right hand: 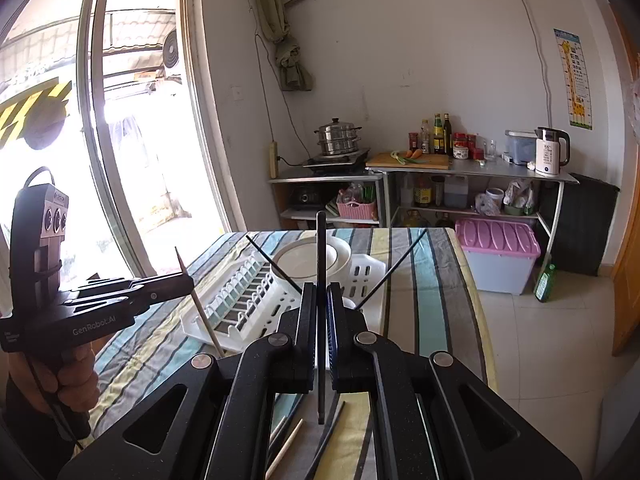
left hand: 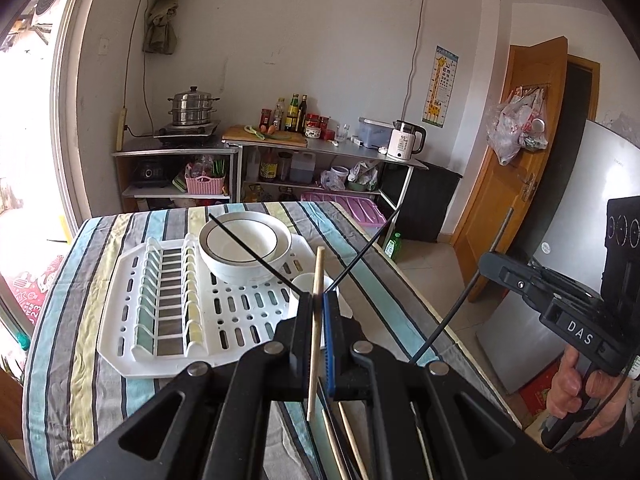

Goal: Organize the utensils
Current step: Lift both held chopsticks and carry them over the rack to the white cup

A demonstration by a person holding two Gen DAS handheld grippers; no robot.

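Observation:
My left gripper point(left hand: 319, 300) is shut on a light wooden chopstick point(left hand: 317, 280) and holds it upright above the striped table. It also shows in the right wrist view point(right hand: 188, 278). My right gripper point(right hand: 321, 292) is shut on a black chopstick point(right hand: 321, 248), also upright; in the left wrist view that gripper point(left hand: 490, 258) is at the right, off the table edge. Several loose chopsticks point(right hand: 288, 440) lie on the cloth below both grippers. A white cup point(left hand: 305, 280) stands on the white dish rack point(left hand: 132, 344) just beyond the left gripper.
Stacked white bowls point(left hand: 244, 244) sit at the rack's far end. The striped tablecloth point(left hand: 60, 360) covers the table. Behind are steel shelves with a steamer pot point(left hand: 194, 106), bottles and a kettle point(left hand: 407, 140). A pink-lidded bin point(right hand: 498, 256) stands on the floor.

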